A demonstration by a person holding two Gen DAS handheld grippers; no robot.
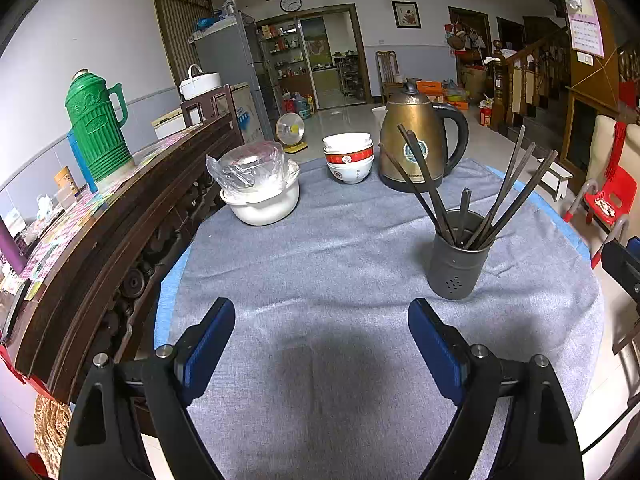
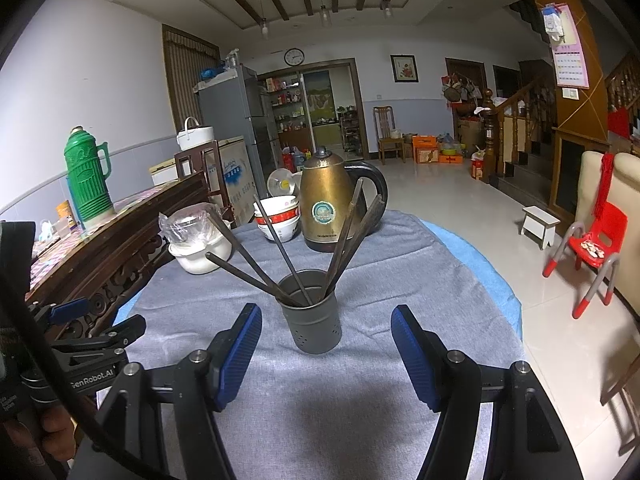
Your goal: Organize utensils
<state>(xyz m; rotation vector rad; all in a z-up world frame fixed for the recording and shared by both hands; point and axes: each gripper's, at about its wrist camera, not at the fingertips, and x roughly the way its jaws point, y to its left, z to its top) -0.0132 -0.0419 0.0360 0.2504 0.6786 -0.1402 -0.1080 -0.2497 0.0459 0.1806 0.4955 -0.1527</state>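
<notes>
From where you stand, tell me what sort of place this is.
Most likely the main room of a lived-in home, used for dining. A cloth-covered table holds a kettle, stacked bowls and a chopstick holder; a fridge and a wooden staircase stand behind.

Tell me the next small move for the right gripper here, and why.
Probably hold back: the chopsticks already stand in the dark holder, and no loose utensil shows on the grey cloth. The right gripper is open and empty just short of the holder.
</notes>
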